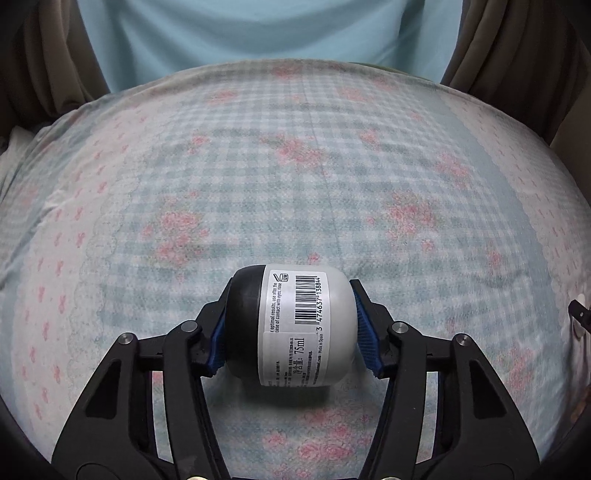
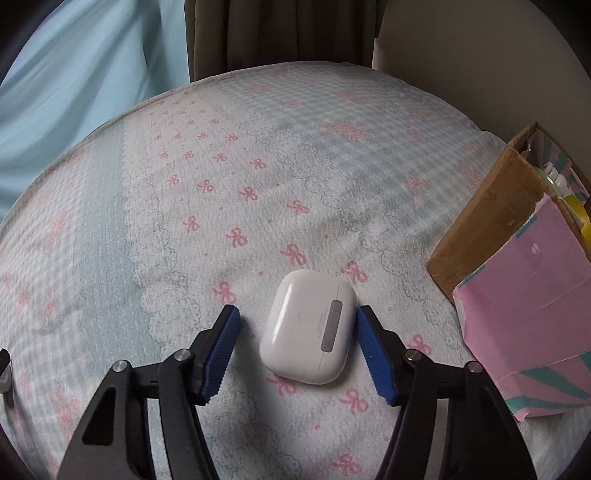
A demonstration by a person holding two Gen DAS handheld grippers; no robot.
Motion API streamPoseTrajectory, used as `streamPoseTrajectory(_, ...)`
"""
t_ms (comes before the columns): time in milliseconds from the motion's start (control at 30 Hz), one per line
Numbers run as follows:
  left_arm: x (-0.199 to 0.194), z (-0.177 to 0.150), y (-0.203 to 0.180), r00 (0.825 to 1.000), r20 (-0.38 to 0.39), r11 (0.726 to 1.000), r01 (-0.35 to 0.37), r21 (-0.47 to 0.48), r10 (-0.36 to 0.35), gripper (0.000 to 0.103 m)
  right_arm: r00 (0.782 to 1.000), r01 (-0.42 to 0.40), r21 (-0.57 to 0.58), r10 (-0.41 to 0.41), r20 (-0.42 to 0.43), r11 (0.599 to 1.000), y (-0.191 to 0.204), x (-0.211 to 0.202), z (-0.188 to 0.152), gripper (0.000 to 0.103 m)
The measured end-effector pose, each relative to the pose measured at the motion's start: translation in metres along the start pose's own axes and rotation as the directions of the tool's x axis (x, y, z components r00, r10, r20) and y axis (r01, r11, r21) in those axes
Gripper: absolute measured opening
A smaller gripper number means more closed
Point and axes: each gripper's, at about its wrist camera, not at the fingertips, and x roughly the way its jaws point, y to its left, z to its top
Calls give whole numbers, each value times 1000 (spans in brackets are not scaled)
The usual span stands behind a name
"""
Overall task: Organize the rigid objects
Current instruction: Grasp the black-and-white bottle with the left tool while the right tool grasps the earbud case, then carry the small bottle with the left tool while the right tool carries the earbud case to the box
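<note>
A small white bottle (image 1: 306, 328) with a black cap and a barcode label lies on its side on the bed. My left gripper (image 1: 291, 295) is shut on it, one blue pad on the cap and the other on the white end. In the right wrist view a white earbuds case (image 2: 306, 328) lies flat on the sheet between the fingers of my right gripper (image 2: 297, 310). The right pad (image 2: 373, 350) sits at the case's hinge edge. A gap shows between the left pad (image 2: 219, 350) and the case, so this gripper is open.
The bed's sheet (image 1: 295, 166) is blue-checked with pink flowers and bows. An open cardboard box (image 2: 491, 214) wrapped in pink paper stands at the right, with a few items inside. Brown curtains (image 2: 280, 33) and pale blue fabric (image 1: 266, 33) lie beyond the far edge.
</note>
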Motion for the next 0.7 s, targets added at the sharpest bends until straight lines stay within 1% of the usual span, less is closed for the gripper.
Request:
streamPoseTrajectory(67, 0, -1, 2, 1000, 3, 1000, -2, 0, 2, 47, 1000, 7, 20, -7, 3, 1000, -3, 0, -1, 52)
streamPoseTrajectory(133, -1, -2, 3, 1000, 7, 1000, 5, 1, -5, 47, 1000, 9, 40, -9, 3, 999, -6, 1, 0, 46)
streamPoseTrajectory(267, -2, -2, 0, 1000, 9, 1000, 2, 23, -2, 47, 1000, 1, 44, -1, 4, 999, -7, 1, 0, 46)
streamPoseTrajectory(467, -7, -4, 0, 1000, 1, 1000, 19, 19, -19, 47, 1000, -13, 53, 13, 5, 998, -9, -2, 1, 45)
streamPoseTrajectory(700, -26, -6, -13, 999, 6, 999, 31, 42, -32, 47, 999, -32, 24, 31, 30, 999, -10, -16, 5, 45)
